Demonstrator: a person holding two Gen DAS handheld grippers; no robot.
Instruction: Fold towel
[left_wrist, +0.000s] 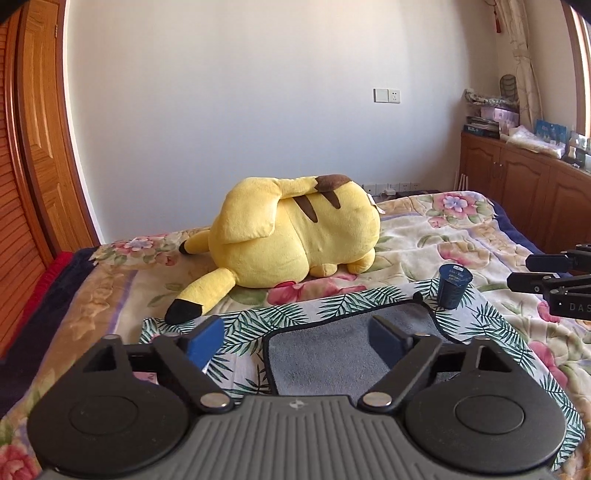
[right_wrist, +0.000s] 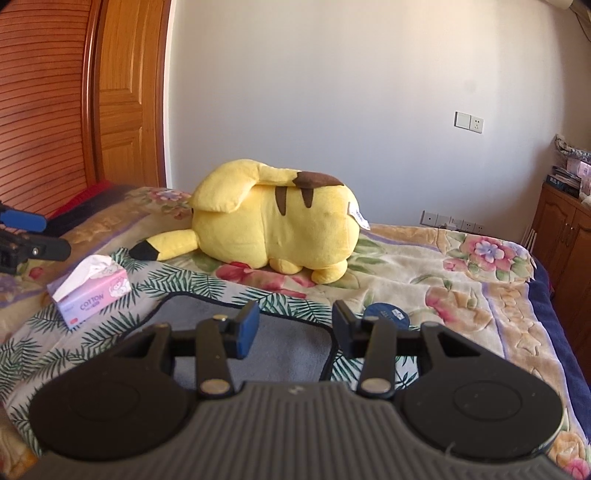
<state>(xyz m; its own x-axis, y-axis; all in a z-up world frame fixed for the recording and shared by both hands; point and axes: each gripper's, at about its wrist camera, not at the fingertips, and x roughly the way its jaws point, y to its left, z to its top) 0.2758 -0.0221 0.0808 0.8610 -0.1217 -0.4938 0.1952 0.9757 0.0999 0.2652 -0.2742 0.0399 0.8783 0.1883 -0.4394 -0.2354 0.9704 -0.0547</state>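
A grey towel (left_wrist: 332, 354) with a dark hem lies flat on a palm-leaf cloth (left_wrist: 280, 317) on the bed; it also shows in the right wrist view (right_wrist: 288, 347). My left gripper (left_wrist: 295, 341) is open and empty, held just above the towel's near left part. My right gripper (right_wrist: 293, 326) is open and empty above the towel's near right part. The right gripper's side shows at the edge of the left wrist view (left_wrist: 554, 284). The left gripper's fingers (right_wrist: 22, 219) show at the left edge of the right wrist view.
A yellow plush toy (left_wrist: 295, 236) lies on the floral blanket (left_wrist: 461, 236) behind the towel. A dark blue cup (left_wrist: 453, 286) stands at the towel's far right corner. A tissue box (right_wrist: 92, 291) sits at the left. Wooden cabinets (left_wrist: 517, 177) stand right, a wooden door (left_wrist: 40, 147) left.
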